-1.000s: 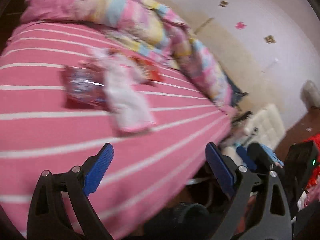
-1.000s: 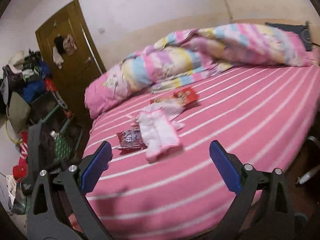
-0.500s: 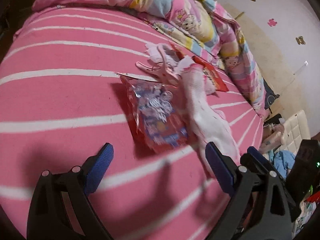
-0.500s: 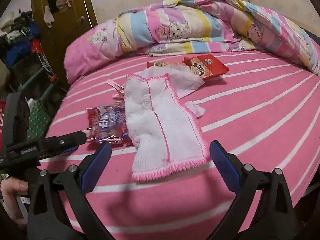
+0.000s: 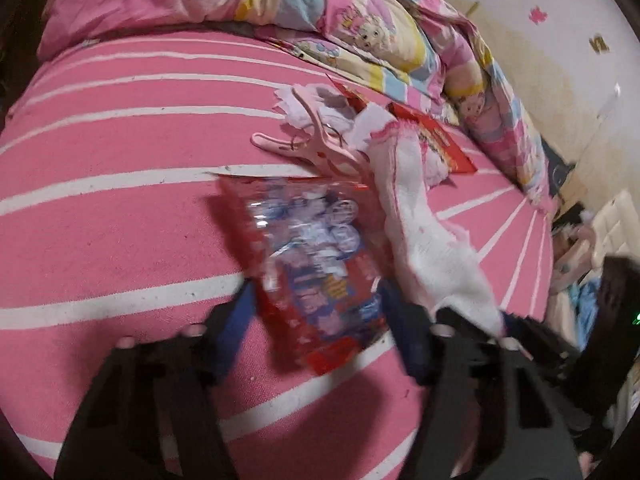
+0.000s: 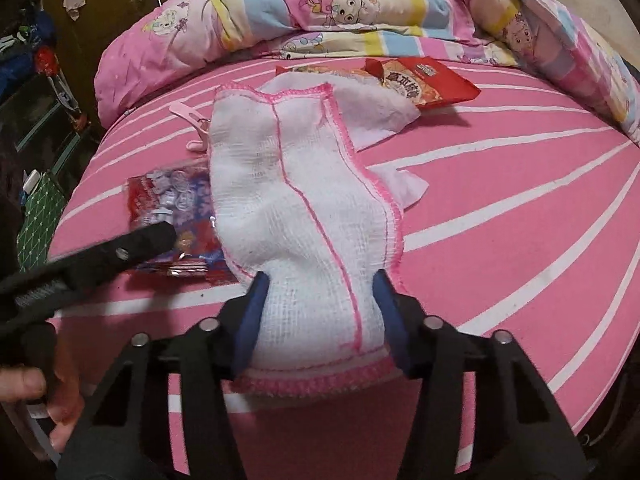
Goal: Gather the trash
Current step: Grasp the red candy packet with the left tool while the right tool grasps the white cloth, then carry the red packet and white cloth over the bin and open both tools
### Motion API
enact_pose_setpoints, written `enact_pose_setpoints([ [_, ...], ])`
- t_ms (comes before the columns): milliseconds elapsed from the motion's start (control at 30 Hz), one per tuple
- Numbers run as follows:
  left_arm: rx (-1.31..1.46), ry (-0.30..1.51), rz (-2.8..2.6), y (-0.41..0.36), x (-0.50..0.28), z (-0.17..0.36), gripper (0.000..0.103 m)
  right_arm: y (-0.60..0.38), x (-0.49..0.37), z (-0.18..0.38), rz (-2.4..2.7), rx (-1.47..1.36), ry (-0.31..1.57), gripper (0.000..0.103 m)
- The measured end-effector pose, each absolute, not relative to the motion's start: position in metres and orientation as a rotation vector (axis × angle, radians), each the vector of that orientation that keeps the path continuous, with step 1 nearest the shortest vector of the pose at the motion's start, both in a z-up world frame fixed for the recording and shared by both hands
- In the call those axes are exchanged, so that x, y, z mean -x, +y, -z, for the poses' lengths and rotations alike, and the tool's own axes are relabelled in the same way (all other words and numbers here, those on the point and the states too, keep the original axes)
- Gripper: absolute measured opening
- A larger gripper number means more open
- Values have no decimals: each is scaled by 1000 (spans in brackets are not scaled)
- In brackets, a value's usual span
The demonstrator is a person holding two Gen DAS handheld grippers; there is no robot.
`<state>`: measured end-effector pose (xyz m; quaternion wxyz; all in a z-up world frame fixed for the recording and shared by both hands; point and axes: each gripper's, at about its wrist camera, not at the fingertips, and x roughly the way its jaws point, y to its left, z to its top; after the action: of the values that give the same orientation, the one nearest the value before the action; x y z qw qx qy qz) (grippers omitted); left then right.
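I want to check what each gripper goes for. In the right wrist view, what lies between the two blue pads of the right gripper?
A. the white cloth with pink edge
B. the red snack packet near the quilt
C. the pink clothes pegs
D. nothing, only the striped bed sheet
A: the right gripper is closing with the white cloth bunched between its pads, its pink hem just in front of the jaws.

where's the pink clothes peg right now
The pink clothes peg lies on the striped bed, middle of the left wrist view, just beyond the red candy bag and against the far left edge of the white cloth.
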<state>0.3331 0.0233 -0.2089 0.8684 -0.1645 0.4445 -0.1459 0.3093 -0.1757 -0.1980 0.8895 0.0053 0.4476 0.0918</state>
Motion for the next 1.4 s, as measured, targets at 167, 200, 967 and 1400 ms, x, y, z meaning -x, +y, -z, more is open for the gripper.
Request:
enact_pose_setpoints([
  [167, 407, 932, 316, 33, -333, 213, 21, -183, -298, 190, -207, -56, 905, 19],
  [200, 444, 934, 319, 38, -333, 213, 18, -184, -296, 187, -208, -66, 897, 18],
  [967, 582, 722, 398, 37, -221, 109, 15, -228, -153, 57, -259, -111, 516, 18],
  [1400, 558, 679, 515, -51, -130, 52, 15, -296, -51, 12, -216, -145, 425, 18],
])
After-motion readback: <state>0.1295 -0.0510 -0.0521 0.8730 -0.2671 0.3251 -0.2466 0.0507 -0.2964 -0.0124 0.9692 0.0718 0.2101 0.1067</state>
